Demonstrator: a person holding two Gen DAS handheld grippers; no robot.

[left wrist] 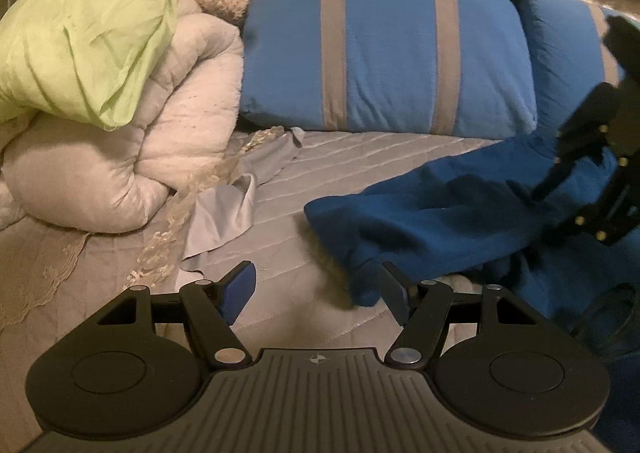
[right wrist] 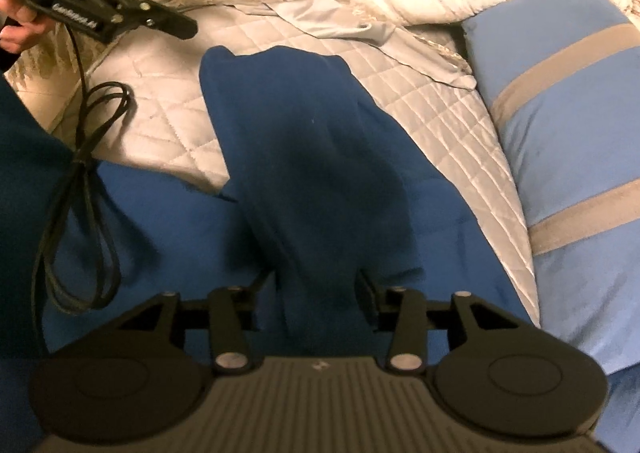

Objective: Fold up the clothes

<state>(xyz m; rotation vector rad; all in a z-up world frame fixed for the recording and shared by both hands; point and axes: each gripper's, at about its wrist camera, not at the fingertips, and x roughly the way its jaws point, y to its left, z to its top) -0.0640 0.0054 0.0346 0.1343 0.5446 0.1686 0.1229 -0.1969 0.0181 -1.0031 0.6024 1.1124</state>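
Note:
A dark blue fleece garment [left wrist: 452, 209] lies on the quilted bed, one long part stretched toward the left. It also shows in the right wrist view [right wrist: 304, 141]. My left gripper [left wrist: 316, 291] is open and empty, just left of the garment's end; its right finger is close to the cloth edge. My right gripper [right wrist: 318, 289] has its jaws apart with a bunched fold of the garment between them; whether it pinches the cloth I cannot tell. The right gripper shows in the left wrist view [left wrist: 560, 173], over the garment. The left gripper shows in the right wrist view [right wrist: 188, 1], above the bedspread.
A grey quilted bedspread [left wrist: 360, 157] covers the bed. A blue pillow with grey stripes [left wrist: 392, 53] lies at the back. A white duvet [left wrist: 132, 157] and a green pillow [left wrist: 84, 25] are piled at the left. A black cable [right wrist: 84, 157] hangs over the garment.

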